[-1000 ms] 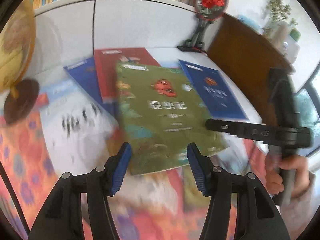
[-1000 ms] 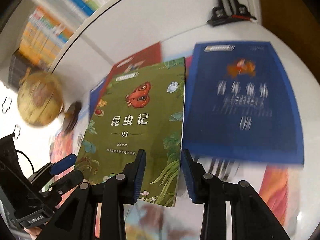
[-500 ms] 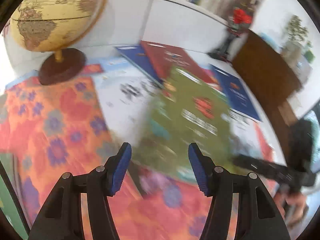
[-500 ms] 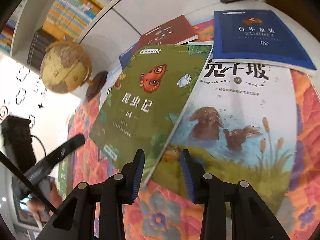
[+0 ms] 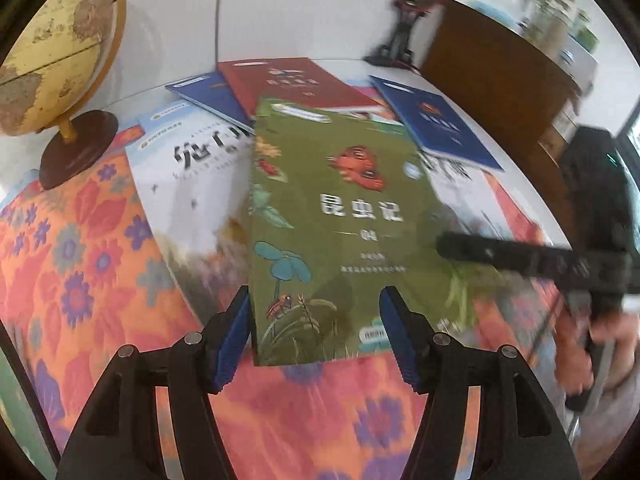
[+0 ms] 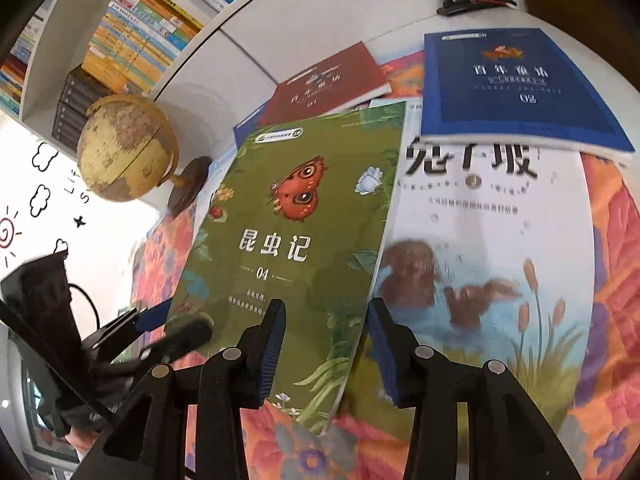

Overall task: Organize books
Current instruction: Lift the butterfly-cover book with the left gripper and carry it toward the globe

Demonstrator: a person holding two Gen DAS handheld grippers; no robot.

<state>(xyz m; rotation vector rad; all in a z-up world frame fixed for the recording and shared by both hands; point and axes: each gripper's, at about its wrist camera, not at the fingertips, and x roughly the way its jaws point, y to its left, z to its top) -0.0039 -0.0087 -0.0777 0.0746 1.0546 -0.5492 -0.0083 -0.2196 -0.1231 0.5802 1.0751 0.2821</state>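
Green insect book [image 5: 344,220]: its cover print is blurring in the left wrist view.
White rabbit book [image 6: 488,240]: its top edge is hiding under the blue paperback [image 6: 516,84] at twelve o'clock.
Yellowed globe [image 5: 52,48]: the frame edge is cutting it off at ten o'clock.

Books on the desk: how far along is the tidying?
Done: nothing stacked; the books lie fanned over the floral cloth. In hand: nothing; the left gripper and right gripper, jaws just opening, frame the green book. Left: green, blue, red and rabbit book.

Both wrist views look down, sharing the green book [image 5: 340,216] [image 6: 288,240].
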